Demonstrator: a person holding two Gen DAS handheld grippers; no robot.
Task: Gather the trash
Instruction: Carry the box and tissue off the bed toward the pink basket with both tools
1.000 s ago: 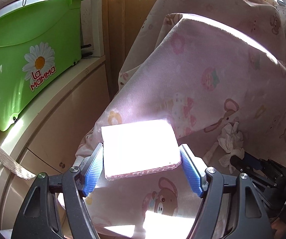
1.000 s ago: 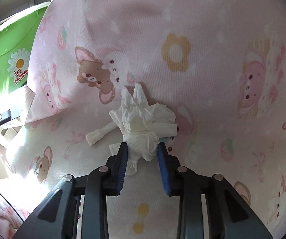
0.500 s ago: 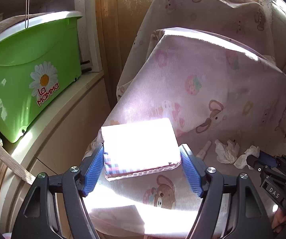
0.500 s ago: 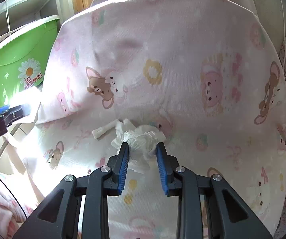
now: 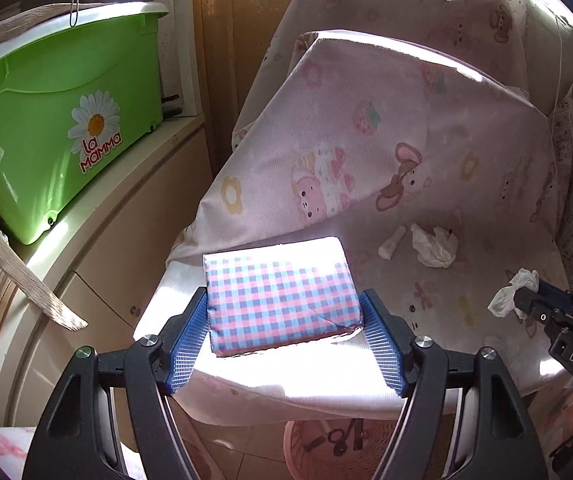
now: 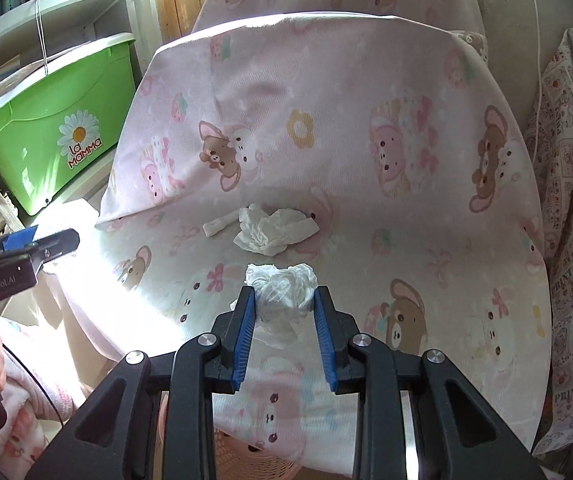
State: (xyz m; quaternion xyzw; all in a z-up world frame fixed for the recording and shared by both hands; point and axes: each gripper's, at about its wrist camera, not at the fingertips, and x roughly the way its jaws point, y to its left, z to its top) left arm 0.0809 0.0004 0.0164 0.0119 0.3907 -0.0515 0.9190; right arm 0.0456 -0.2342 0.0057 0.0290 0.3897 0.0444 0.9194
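The right gripper (image 6: 282, 304) has its blue fingers (image 6: 244, 336) clamped on a crumpled tissue (image 6: 282, 290), holding the wad clear of the pink cartoon-print chair cover (image 6: 406, 208) so it can be carried off rather than dragged across the cloth. The left gripper (image 5: 284, 320) is closed on a checked tissue packet (image 5: 280, 300), its pads pressed against the two short ends; the packet is wide, so the jaws stand well apart even though they are gripping. Gripping the ends keeps the flat pack level and steady. Two pieces of trash remain on the seat: a second crumpled tissue (image 6: 274, 232) and, just beside it to the left, a small rolled scrap of paper (image 6: 218, 224), both lying near the fold where the seat meets the back cushion. A pink woven basket (image 5: 338, 448) shows below the front edge of the seat (it looks like the likely bin, though nothing confirms that). A green tub (image 5: 54, 120) with a daisy label sits on a beige cabinet (image 5: 126, 248) to the left, well apart from the trash. With both grippers full, the held items probably need dropping off before the remaining pieces can be picked up.
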